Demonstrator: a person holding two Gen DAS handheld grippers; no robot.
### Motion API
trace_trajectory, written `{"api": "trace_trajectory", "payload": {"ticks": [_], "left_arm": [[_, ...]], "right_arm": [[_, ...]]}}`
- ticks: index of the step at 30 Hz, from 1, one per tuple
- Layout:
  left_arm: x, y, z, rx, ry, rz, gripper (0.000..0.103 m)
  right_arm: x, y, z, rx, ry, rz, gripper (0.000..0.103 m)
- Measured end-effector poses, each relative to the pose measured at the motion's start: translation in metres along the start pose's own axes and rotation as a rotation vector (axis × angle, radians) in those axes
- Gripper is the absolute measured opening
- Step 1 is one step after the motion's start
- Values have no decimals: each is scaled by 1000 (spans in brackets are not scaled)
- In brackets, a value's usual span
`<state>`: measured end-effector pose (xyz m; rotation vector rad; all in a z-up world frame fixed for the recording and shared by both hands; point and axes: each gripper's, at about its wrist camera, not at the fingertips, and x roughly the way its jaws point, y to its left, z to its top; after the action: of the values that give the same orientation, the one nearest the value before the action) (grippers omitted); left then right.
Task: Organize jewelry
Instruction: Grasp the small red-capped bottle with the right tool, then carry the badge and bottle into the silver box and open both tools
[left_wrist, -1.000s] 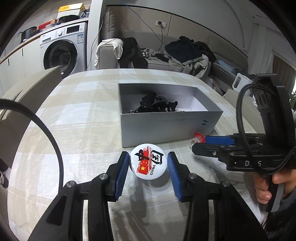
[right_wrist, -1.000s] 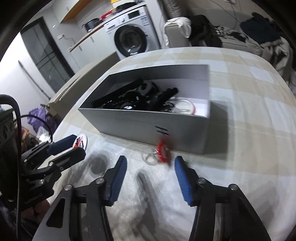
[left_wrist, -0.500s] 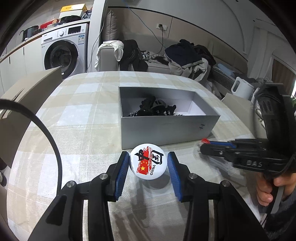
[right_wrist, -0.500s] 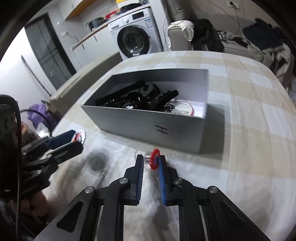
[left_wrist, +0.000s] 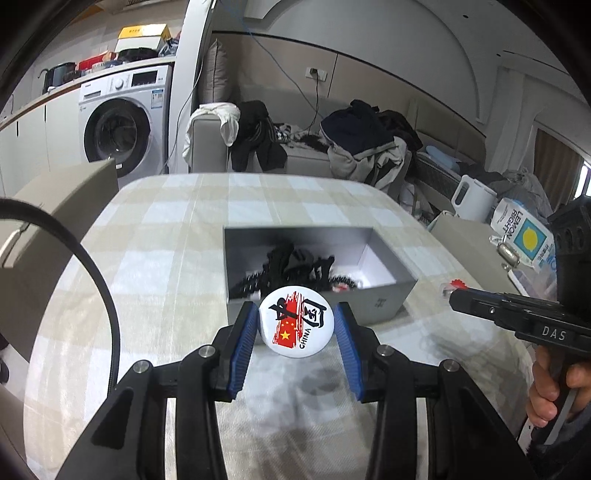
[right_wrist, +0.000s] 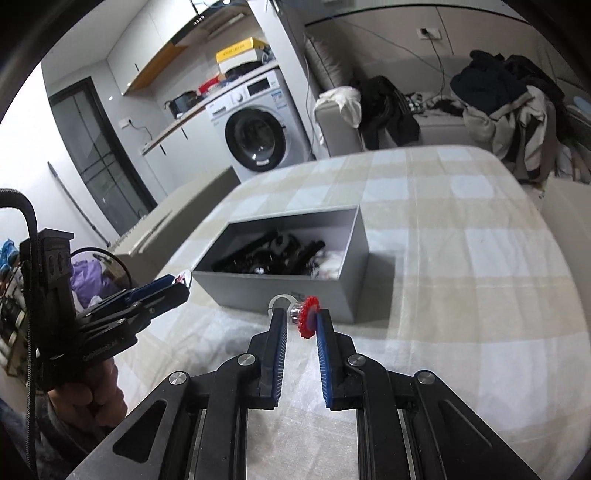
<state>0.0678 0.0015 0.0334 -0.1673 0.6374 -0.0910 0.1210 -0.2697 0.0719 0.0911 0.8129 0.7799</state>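
My left gripper (left_wrist: 296, 320) is shut on a round white badge (left_wrist: 296, 321) with a red flag print and "CHINA", held above the table just before the grey box (left_wrist: 391, 295). My right gripper (right_wrist: 301, 320) is shut on a clear ring with a red flower top (right_wrist: 304, 320), held near the box's front wall (right_wrist: 280, 295). The box holds several black hair pieces (right_wrist: 266, 254) and a white item. Each gripper shows in the other's view: the right one (left_wrist: 456, 293) beside the box, the left one (right_wrist: 179, 282) at the box's left corner.
The table has a beige checked cloth (right_wrist: 461, 258). A sofa with piled clothes (left_wrist: 362, 144) stands behind it and a washing machine (left_wrist: 118, 129) at back left. A beige chair back (left_wrist: 55, 199) is left of the table. A kettle (left_wrist: 472, 199) and a lemon carton (left_wrist: 524, 236) stand to the right.
My right gripper shut on the red-flower ring and lifted it. My left gripper lifted the badge off the table towards the box.
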Motion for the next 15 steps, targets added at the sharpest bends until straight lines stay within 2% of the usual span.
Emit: {"api": "trace_trajectory", "payload": {"ticks": [7, 15], "left_arm": [[1, -3, 13, 33, -29, 18, 37], [9, -1, 22, 32, -34, 41, 37]], "right_arm": [[-8, 2, 17, -21, -50, 15, 15], [0, 0, 29, -44, -55, 25, 15]]}}
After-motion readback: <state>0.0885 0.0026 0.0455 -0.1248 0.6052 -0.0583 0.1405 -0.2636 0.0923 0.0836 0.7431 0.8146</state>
